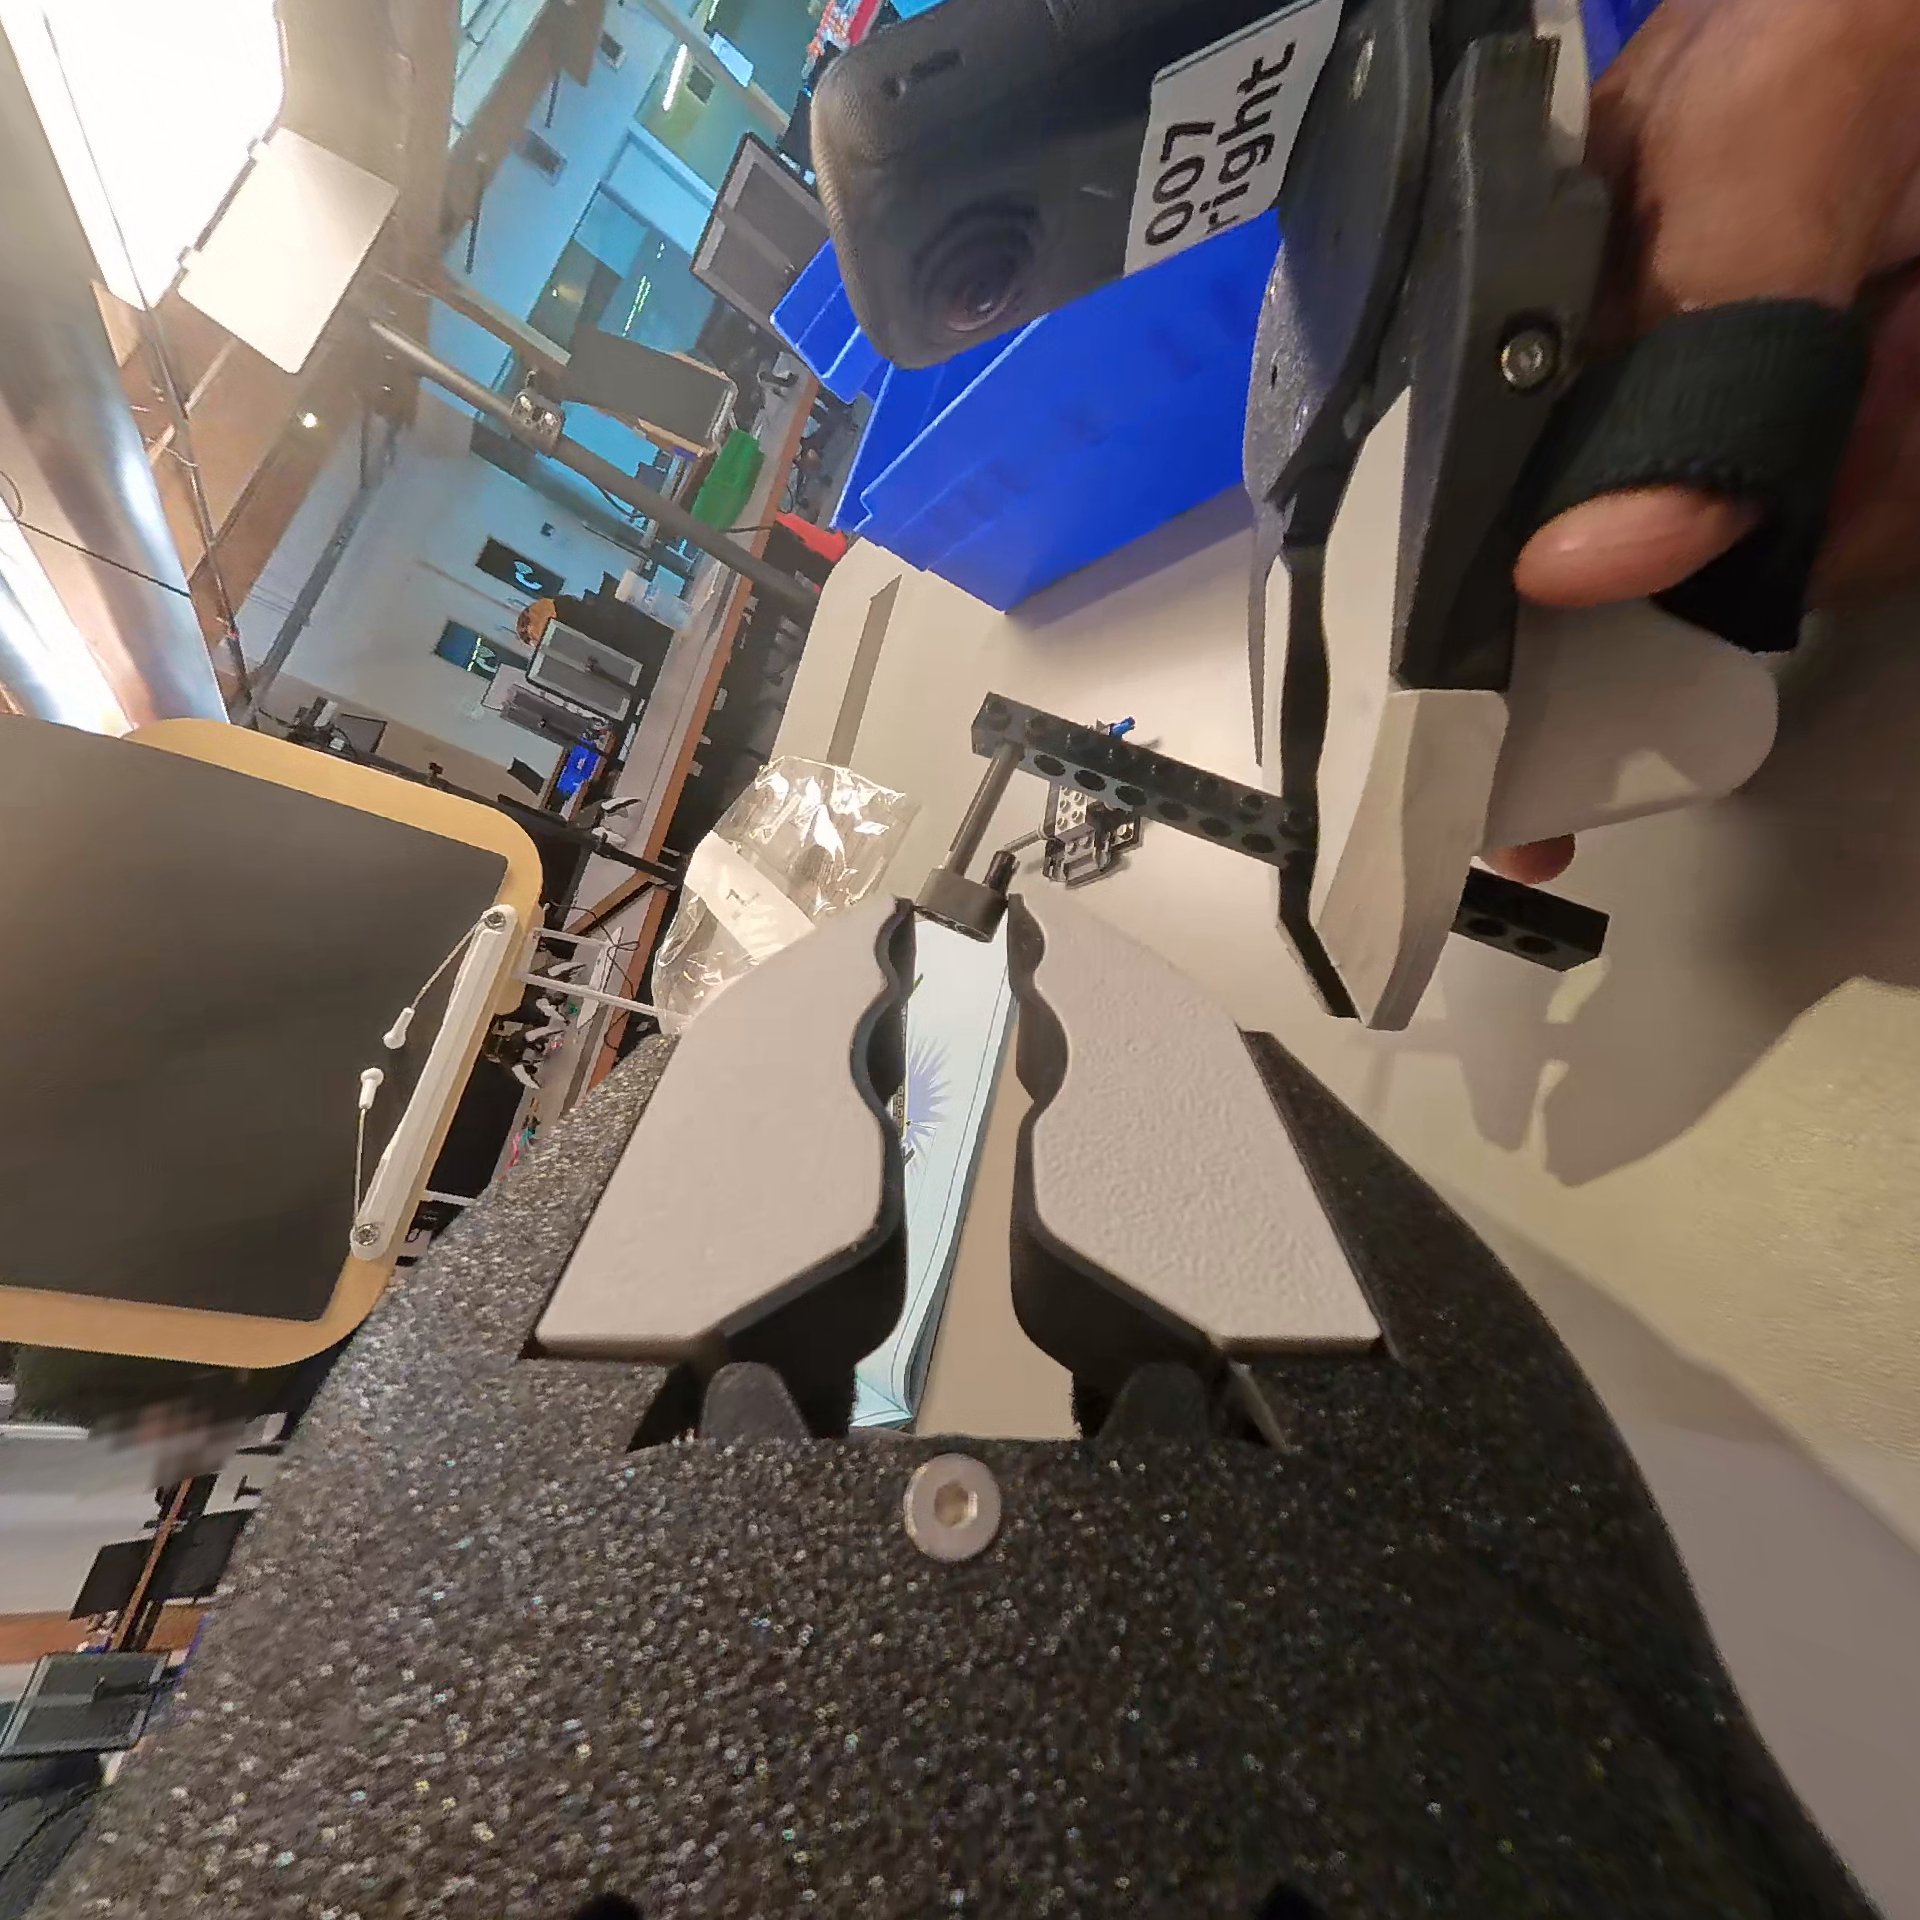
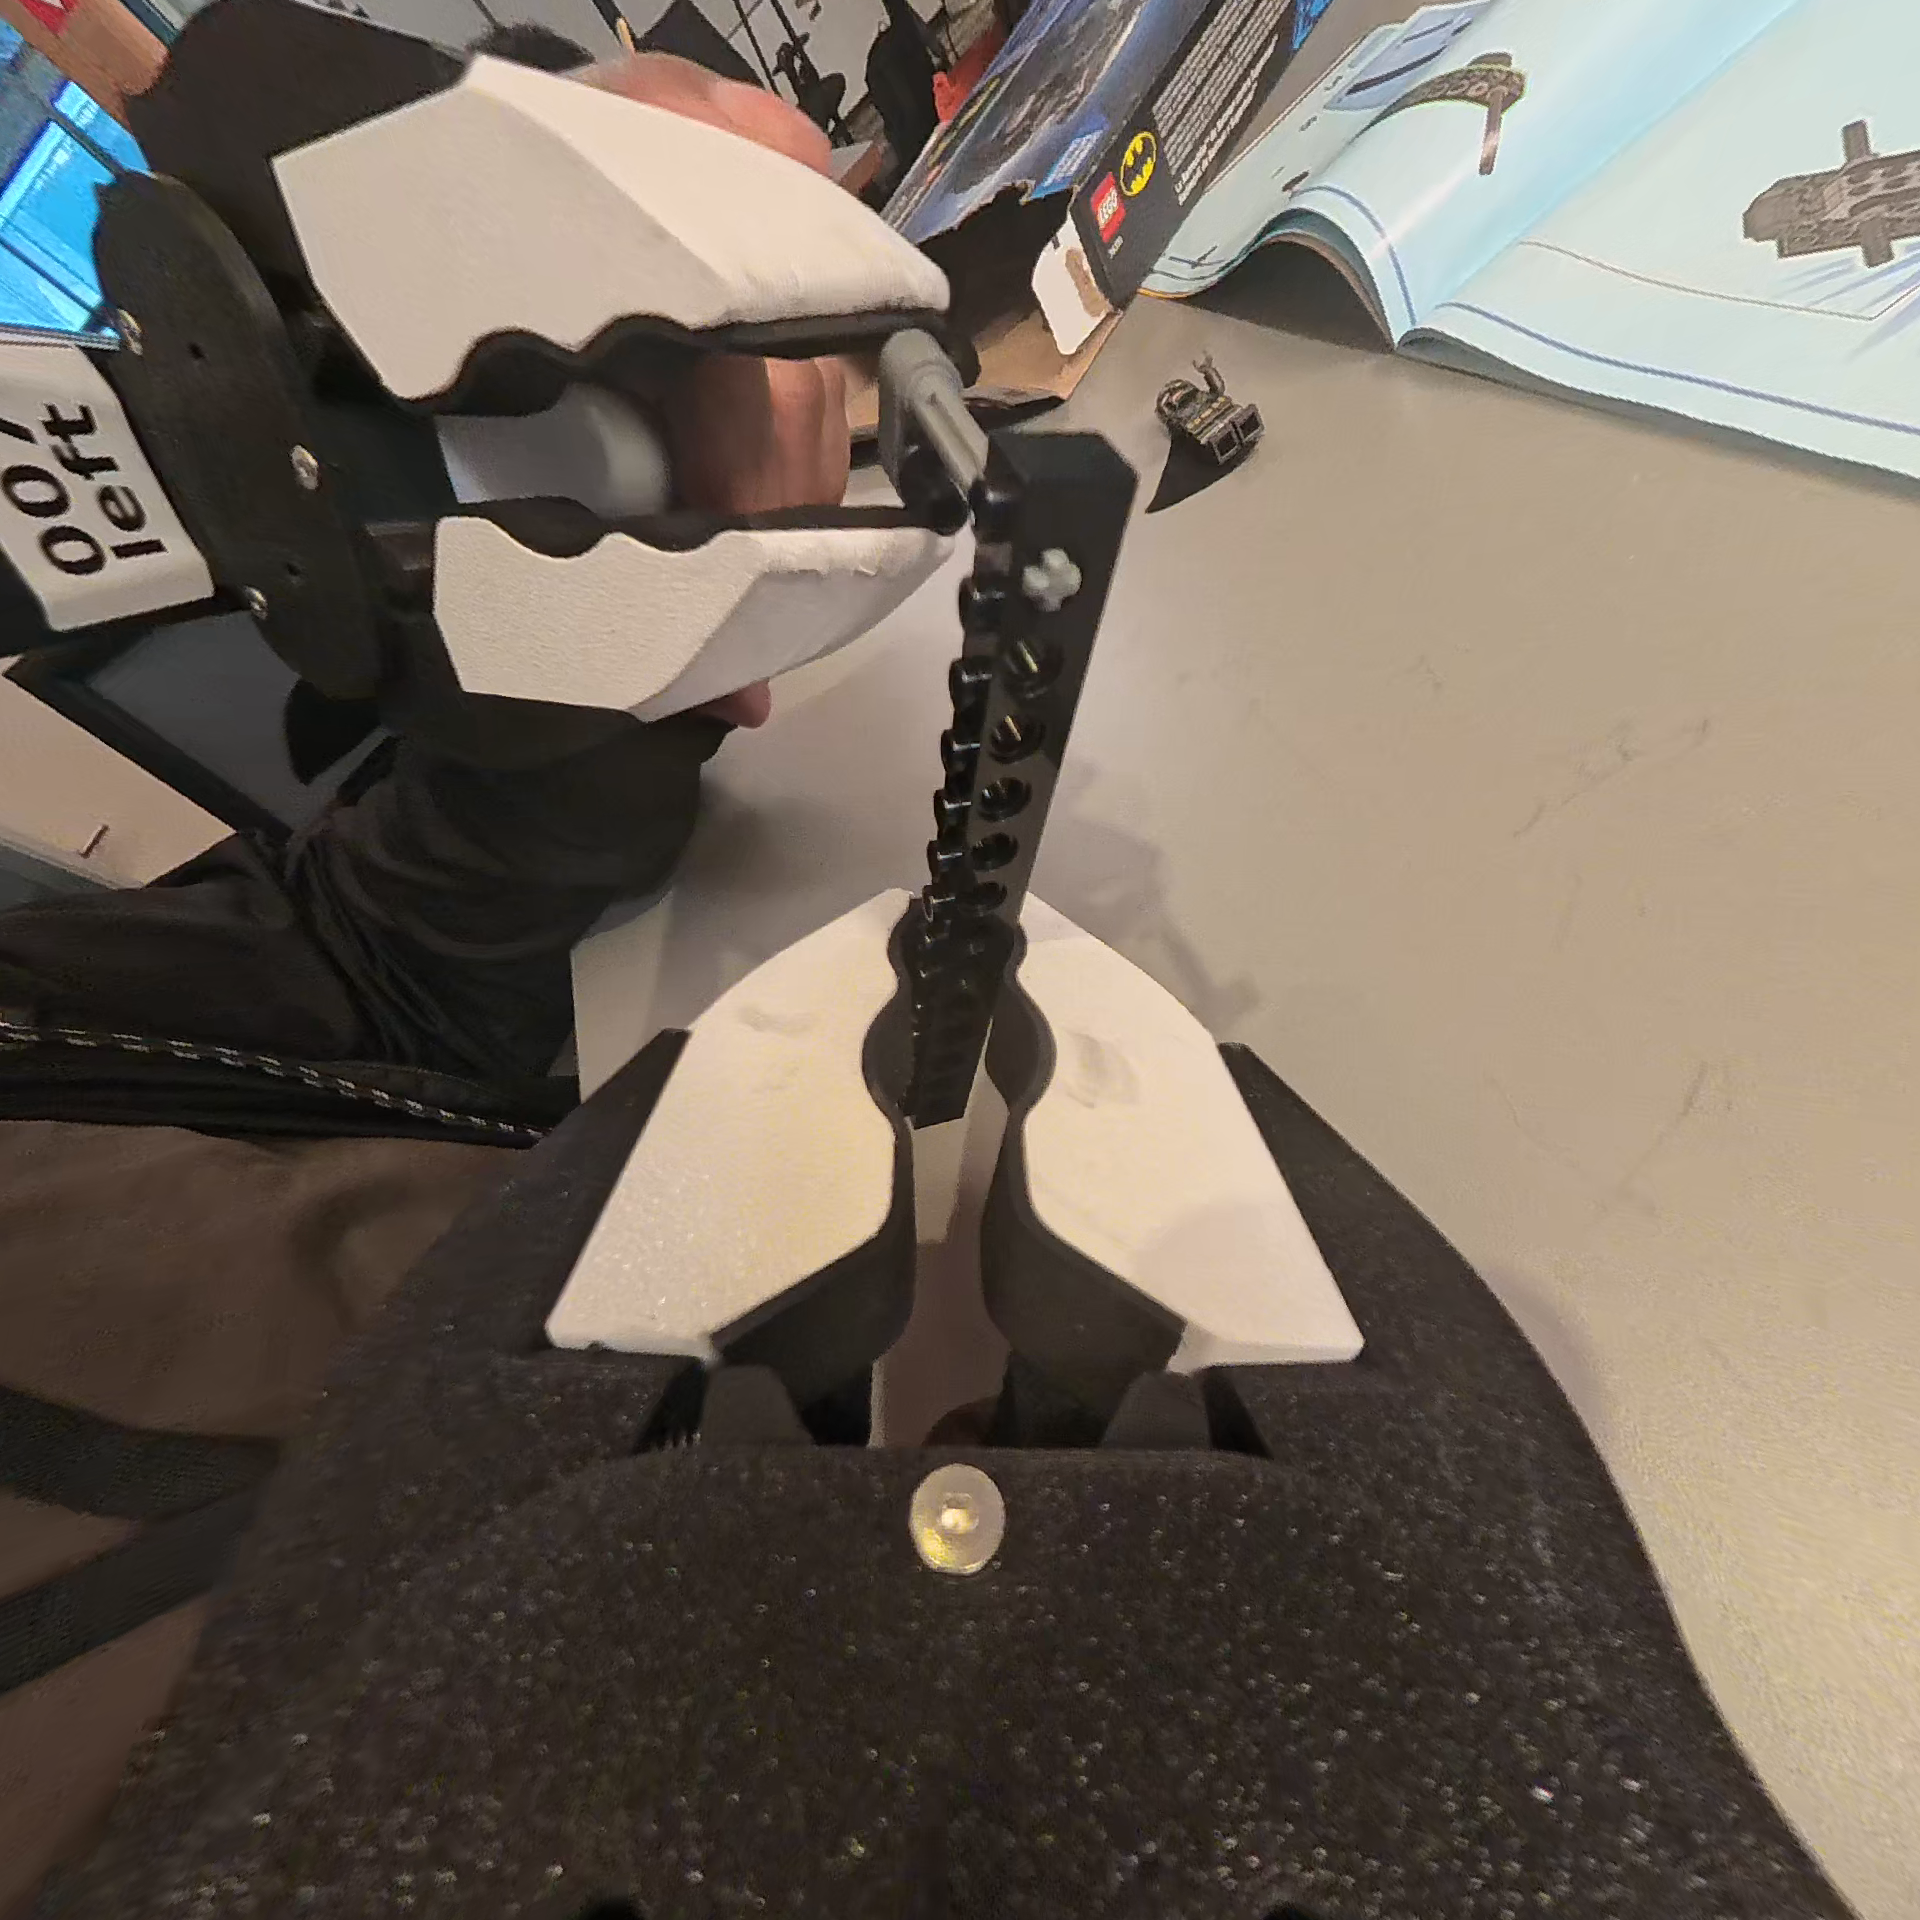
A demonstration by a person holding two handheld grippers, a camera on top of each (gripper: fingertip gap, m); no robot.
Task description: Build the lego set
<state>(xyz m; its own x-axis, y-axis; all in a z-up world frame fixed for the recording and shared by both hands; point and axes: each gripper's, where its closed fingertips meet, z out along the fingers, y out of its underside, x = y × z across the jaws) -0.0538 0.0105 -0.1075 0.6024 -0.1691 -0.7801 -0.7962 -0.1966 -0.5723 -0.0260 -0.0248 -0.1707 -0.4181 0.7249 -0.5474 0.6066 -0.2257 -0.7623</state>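
Note:
My right gripper (image 2: 958, 914) is shut on one end of a long black beam with holes (image 2: 1023, 727) and holds it above the grey table (image 2: 1455, 831). In the left wrist view this gripper (image 1: 1320, 935) clamps the beam (image 1: 1143, 790) from the right. My left gripper (image 1: 961, 920) is shut on a small dark grey connector (image 1: 961, 899). A grey axle (image 1: 985, 805) joins the connector to the beam's far end. In the right wrist view the left gripper (image 2: 940, 431) comes in from the left and grips that connector (image 2: 920, 390) at the beam's tip.
A small dark brick assembly (image 2: 1210, 416) lies on the table past the beam. An open instruction booklet (image 2: 1610, 260) and a toy box (image 2: 1143, 156) lie behind it. A clear plastic bag (image 1: 779, 862) and blue bins (image 1: 1018, 447) stand farther off. Tip to tip, the grippers are about 8 cm apart.

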